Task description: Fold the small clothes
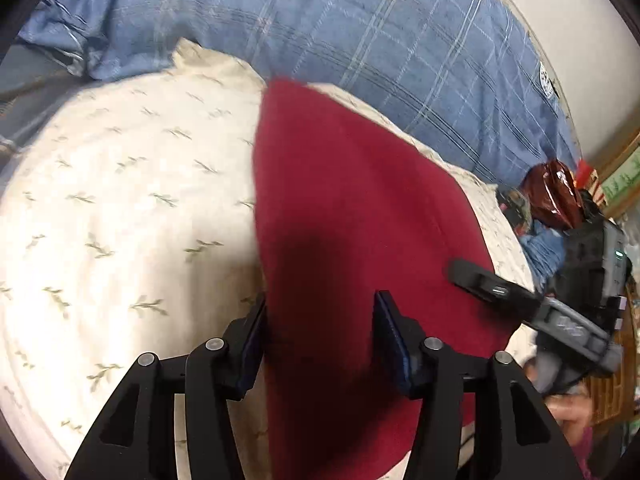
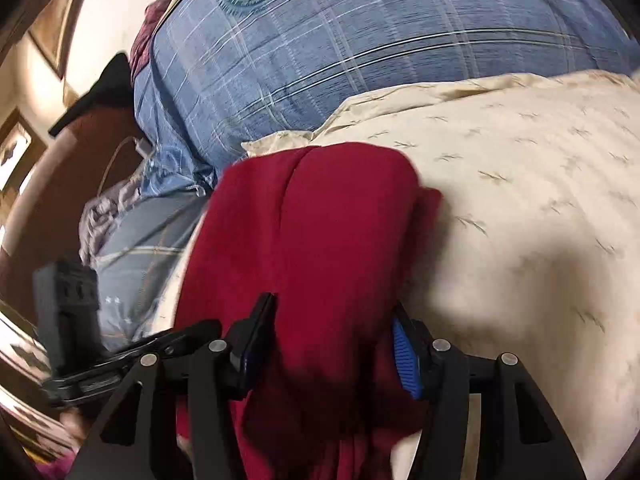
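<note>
Left tongs (image 1: 320, 332): spread wide, nothing clamped. The red garment (image 1: 352, 216) runs up between the two pads from the bottom of the frame toward the upper centre; the left pad (image 1: 256, 328) sits right at the cloth's left edge, the right pad sits over the red fabric. Cannot tell whether either pad actually presses the cloth (blur along the edge).

Right tongs (image 2: 332, 340): also spread wide, not clenched. The same red garment (image 2: 316, 224) fills the gap between the pads, bunched and with a lengthwise crease down its middle. The blue ribbed pad (image 2: 404, 356) on the right touches or nearly touches the cloth's right side; the left pad is at its left side. Released, not gripping.

Garment location: lying on the cream leaf-print bedding (image 1: 120, 208), centre-right in the left wrist view, lower centre in the right wrist view. Cream bedding (image 2: 520, 200) extends to the right there.

Blue plaid duvet (image 1: 360, 32) covers the upper part of the frame behind the cream layer; same duvet (image 2: 360, 48) at top in the right view.

Right tongs are also visible at the right edge of the left view, over the garment's right margin (image 1: 496, 286).
</note>
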